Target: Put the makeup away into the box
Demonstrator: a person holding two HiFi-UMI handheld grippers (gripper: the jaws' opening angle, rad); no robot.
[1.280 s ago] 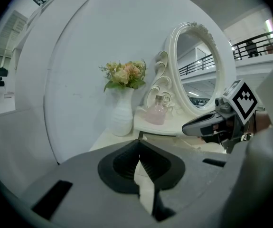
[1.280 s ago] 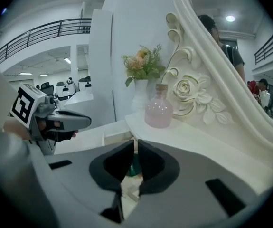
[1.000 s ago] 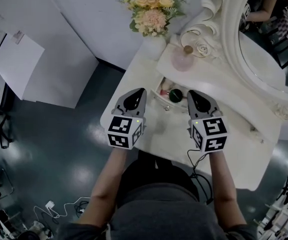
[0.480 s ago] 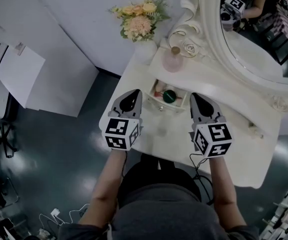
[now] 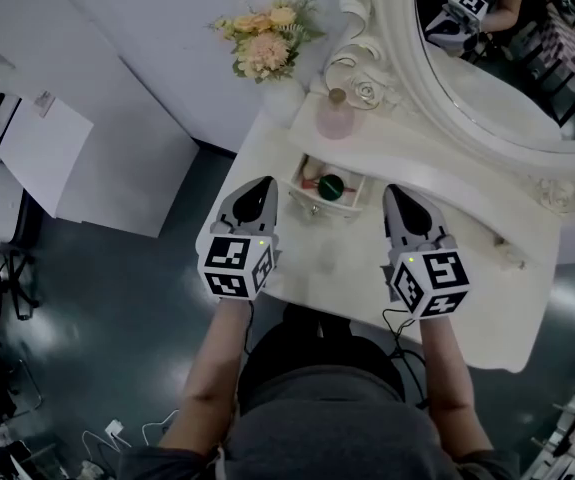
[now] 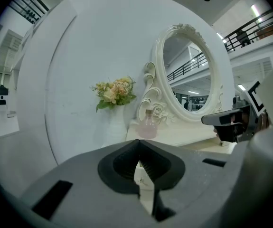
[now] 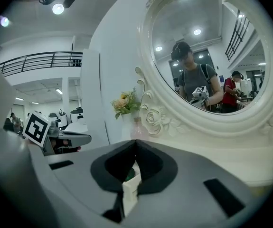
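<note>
Head view shows the left tongs (image 5: 263,182) and right tongs (image 5: 395,192) both closed and empty, held over the white tabletop (image 5: 477,298) on either side of the open box (image 5: 317,204), inside which a round green makeup item (image 5: 331,185) lies.

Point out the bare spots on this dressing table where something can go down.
Bare: the tabletop strip between the left gripper and right gripper, in front of the box; and the wide stretch right of the right gripper, below the mirror frame. Crowded: the back left corner, where flowers, pink bottle and box sit together.
</note>
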